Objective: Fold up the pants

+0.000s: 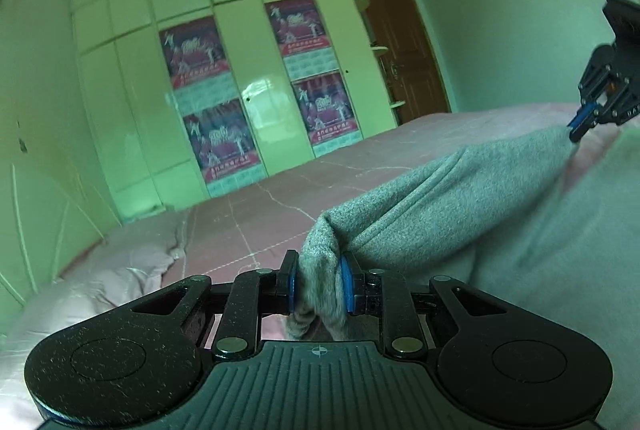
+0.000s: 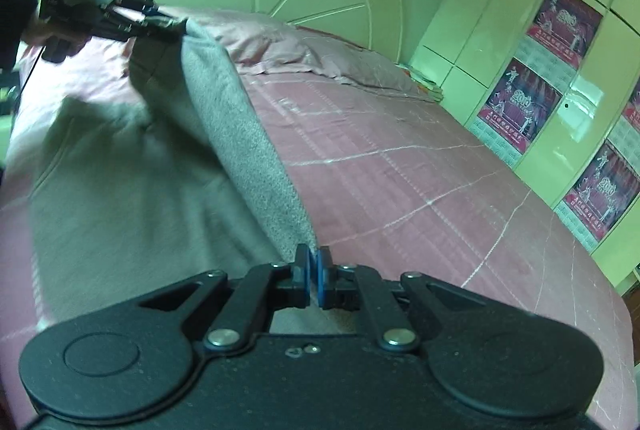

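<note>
Both grippers hold one edge of the grey fleece pants (image 2: 132, 166), lifted above the pink quilted bed (image 2: 420, 190). The left gripper (image 1: 318, 284) pinches a thick bunch; the right gripper (image 2: 314, 272) is closed on a thin corner. The fold seems in progress; next, I think, carry this edge across and lay it flat.

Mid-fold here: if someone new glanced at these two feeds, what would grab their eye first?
The gray pants, lifted off the pink bed and stretched between both grippers: the left gripper clamps a thick bunch, the right gripper pinches a thin edge. Next, the red posters on the pale wardrobe doors beyond the bed.
</note>
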